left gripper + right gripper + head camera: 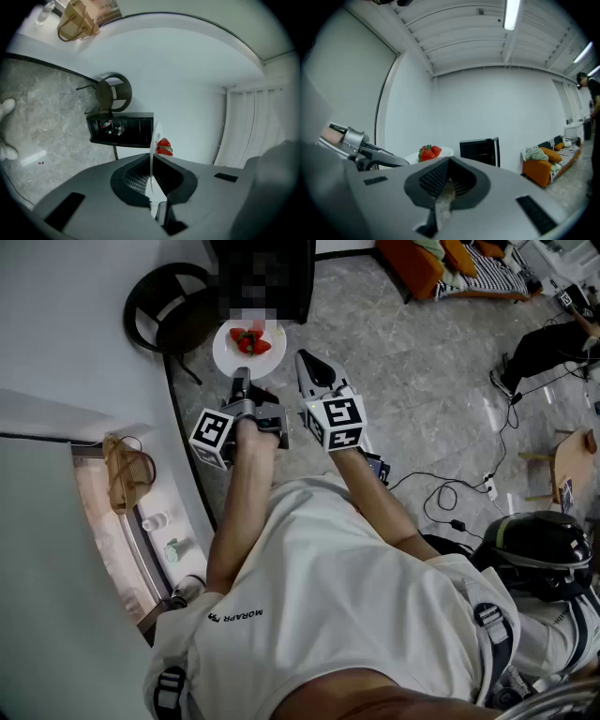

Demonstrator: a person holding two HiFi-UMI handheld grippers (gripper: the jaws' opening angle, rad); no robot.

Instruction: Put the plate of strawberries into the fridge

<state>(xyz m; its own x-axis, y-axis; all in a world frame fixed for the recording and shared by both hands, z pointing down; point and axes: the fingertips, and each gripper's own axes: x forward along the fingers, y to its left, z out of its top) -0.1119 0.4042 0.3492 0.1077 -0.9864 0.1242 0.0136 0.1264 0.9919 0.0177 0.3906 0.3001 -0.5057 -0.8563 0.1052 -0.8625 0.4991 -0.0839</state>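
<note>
A white plate (pixel 246 354) with red strawberries (pixel 251 340) is held level in the air, my left gripper (pixel 242 382) shut on its near rim. In the left gripper view the plate (pixel 153 140) shows edge-on between the jaws, the strawberries (pixel 164 146) just past them. My right gripper (pixel 307 362) is beside the plate on its right, jaws together and holding nothing. Its own view shows the strawberries (pixel 430 152) and plate (pixel 444 152) to the left. A small black fridge (pixel 267 282) stands just beyond the plate and shows again as a fridge (pixel 121 129) with bottles inside.
A round black stool (pixel 169 307) stands left of the fridge by the curved white wall. A wicker bag (pixel 127 470) sits on the ledge at left. An orange sofa (pixel 422 263), floor cables (pixel 450 498) and another person (pixel 553 345) are off to the right.
</note>
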